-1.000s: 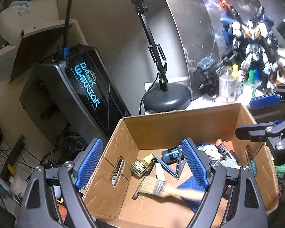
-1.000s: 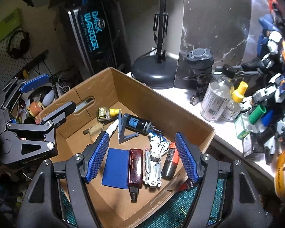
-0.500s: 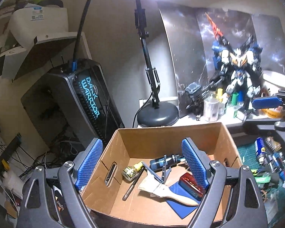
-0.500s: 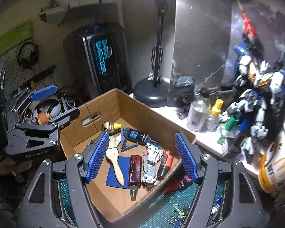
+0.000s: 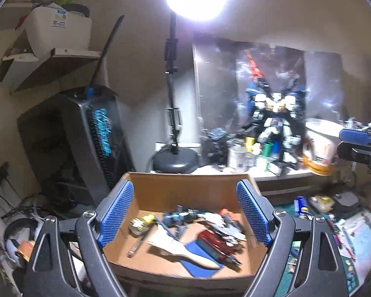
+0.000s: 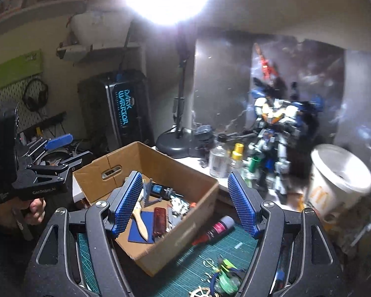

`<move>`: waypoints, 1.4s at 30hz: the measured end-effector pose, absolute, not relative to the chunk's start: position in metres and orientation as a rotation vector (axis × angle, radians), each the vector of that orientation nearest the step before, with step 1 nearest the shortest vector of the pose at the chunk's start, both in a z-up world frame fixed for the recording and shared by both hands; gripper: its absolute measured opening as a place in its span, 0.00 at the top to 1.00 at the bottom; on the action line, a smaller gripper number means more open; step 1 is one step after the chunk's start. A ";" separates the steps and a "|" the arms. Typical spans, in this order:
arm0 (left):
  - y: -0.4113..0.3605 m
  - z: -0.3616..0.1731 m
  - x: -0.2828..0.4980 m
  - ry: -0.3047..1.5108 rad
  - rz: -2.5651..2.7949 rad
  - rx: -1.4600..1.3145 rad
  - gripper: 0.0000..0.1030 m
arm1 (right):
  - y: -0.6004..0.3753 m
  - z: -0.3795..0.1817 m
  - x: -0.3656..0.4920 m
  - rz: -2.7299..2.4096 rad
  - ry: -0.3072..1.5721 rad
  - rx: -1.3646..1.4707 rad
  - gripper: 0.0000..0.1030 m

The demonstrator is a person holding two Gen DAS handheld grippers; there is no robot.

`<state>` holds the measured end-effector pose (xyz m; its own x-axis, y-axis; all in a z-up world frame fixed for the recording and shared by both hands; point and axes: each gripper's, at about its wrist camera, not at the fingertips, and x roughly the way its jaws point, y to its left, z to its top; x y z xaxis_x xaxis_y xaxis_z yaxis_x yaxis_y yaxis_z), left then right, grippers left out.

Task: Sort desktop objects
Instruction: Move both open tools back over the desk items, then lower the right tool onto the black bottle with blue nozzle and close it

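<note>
Cardboard box (image 6: pixel 183 232) brown, open-topped, holding brush (image 6: pixel 140 219) and bottles | both tongs wide, empty

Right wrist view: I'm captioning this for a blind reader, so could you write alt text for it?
An open, empty hand-held gripper hangs over a cardboard box holding a paintbrush and small tools. The box sits on a green cutting mat, below a lit desk lamp and robot model.

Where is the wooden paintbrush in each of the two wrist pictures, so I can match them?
Left wrist view: the paintbrush lies lower centre, inside the cardboard box, across a blue sheet.
Right wrist view: the paintbrush is lower left of centre, in the same box.
Shared landmark: the black lamp base behind the box.
</note>
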<state>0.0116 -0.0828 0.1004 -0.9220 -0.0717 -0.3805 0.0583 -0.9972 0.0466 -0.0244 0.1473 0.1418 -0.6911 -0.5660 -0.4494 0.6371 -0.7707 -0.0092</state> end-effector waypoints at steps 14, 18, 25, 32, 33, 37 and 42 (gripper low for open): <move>-0.008 0.050 0.047 -0.065 -3.266 0.656 0.16 | 0.255 0.094 0.020 -2.576 0.081 0.700 0.33; 0.017 0.031 0.047 -0.037 -3.347 0.732 0.16 | 0.288 0.074 0.023 -2.631 0.000 0.774 0.33; 0.055 -0.007 0.040 0.011 -3.418 0.862 0.16 | 0.337 0.031 0.025 -2.681 -0.134 0.930 0.48; 0.080 -0.057 0.024 0.052 -3.381 1.041 0.16 | 0.357 -0.016 0.023 -2.665 -0.194 1.086 0.54; 0.082 -0.061 0.023 0.041 -3.371 1.055 0.16 | 0.358 -0.020 0.022 -2.667 -0.193 1.099 0.55; 0.084 -0.070 0.017 -0.023 -3.313 1.084 0.16 | 0.362 -0.030 0.017 -2.666 -0.195 1.134 0.55; 0.084 -0.071 0.012 -0.039 -3.304 1.098 0.16 | 0.359 -0.042 0.002 -2.651 -0.164 1.178 0.55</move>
